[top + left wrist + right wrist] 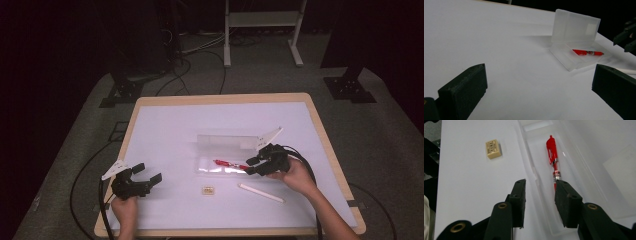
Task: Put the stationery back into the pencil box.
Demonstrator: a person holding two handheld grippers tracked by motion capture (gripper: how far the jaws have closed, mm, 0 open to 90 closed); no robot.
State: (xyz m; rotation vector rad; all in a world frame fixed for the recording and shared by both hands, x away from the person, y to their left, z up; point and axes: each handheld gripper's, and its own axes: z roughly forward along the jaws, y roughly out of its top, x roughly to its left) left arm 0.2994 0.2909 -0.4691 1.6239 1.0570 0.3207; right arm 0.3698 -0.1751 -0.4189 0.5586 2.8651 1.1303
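A clear plastic case point(226, 162) lies open near the middle of the white table point(165, 125), its lid point(225, 140) standing upright at the twelve o'clock side of the tray. A red pen point(229, 163) lies flat inside the tray, running roughly from nine to three o'clock in the high view. The right gripper point(252, 165) sits at the three o'clock end of the case, held by the person's right hand point(295, 175); its jaws stand apart with nothing pressed between them. In the right gripper view the pen point(553, 157) stretches away toward twelve o'clock, its near tip hidden behind the right-hand jaw, and neither jaw visibly clamps it. A small tan eraser point(208, 190) rests on the table at about six o'clock from the case, and a white stick point(261, 193) lies at roughly five o'clock from it, just beside the right hand. The left gripper point(149, 174) hovers low at about eight o'clock from the case, well apart from it, with the jaws spread wide and empty. In the left gripper view the open case point(576, 53) and pen point(587, 52) sit toward two o'clock.
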